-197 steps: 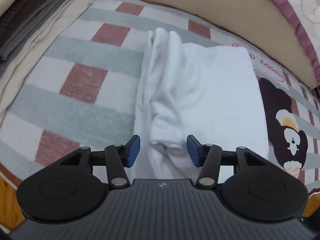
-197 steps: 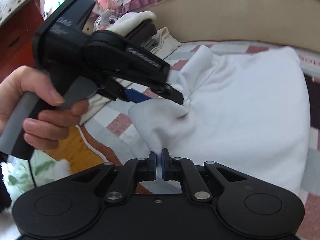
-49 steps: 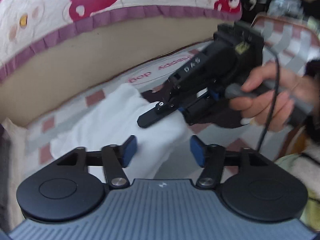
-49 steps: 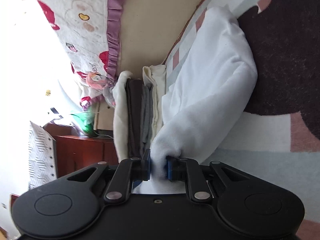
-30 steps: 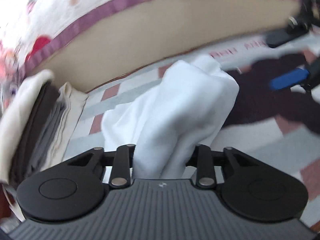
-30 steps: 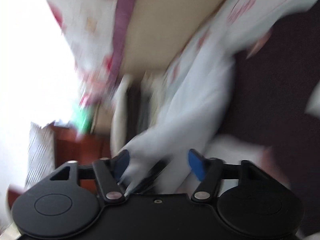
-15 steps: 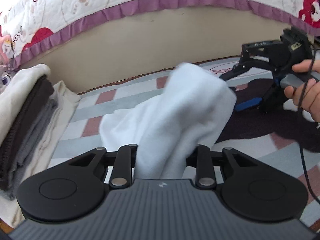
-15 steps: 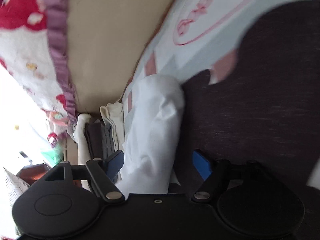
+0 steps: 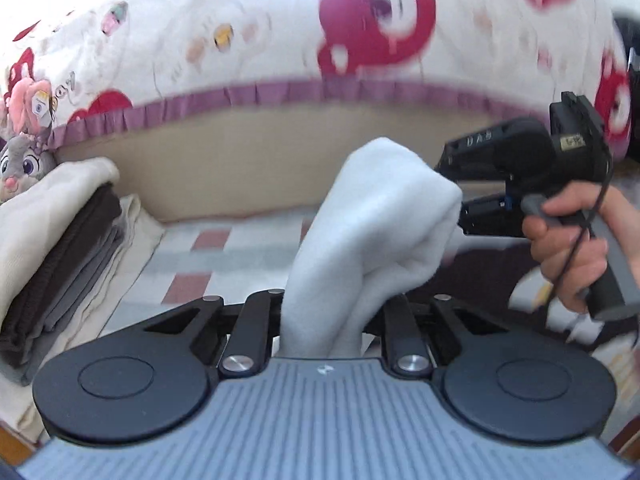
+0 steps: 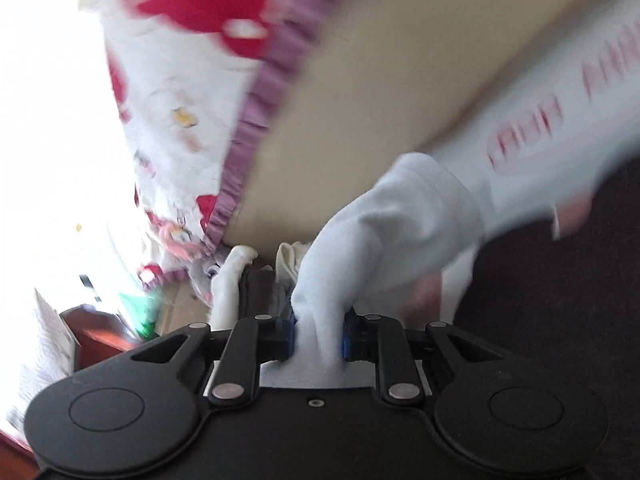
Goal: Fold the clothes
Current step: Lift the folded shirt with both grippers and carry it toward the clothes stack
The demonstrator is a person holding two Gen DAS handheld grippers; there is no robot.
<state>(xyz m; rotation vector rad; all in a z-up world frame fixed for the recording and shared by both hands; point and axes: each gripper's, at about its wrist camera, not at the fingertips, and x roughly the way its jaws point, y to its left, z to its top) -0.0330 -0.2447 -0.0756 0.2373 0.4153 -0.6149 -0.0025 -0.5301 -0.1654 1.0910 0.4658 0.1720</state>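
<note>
A white garment hangs bunched in the air between both grippers, above a checked blanket. In the left wrist view my left gripper has its jaws closing on one thick end of the cloth, which hides the pads. The other end runs right to my right gripper, gripped by a hand. In the right wrist view the white garment passes between the blue pads of my right gripper. Those jaws are closing and press on the cloth.
A stack of folded clothes sits on the left of the blanket, with a plush toy behind it. A beige bed side under a red-printed quilt closes off the back. A dark patch of the blanket lies at right.
Both grippers have risen and lifted the white garment off the blanket. The right jaws stood wide around the cloth half a second ago and now pinch it.
</note>
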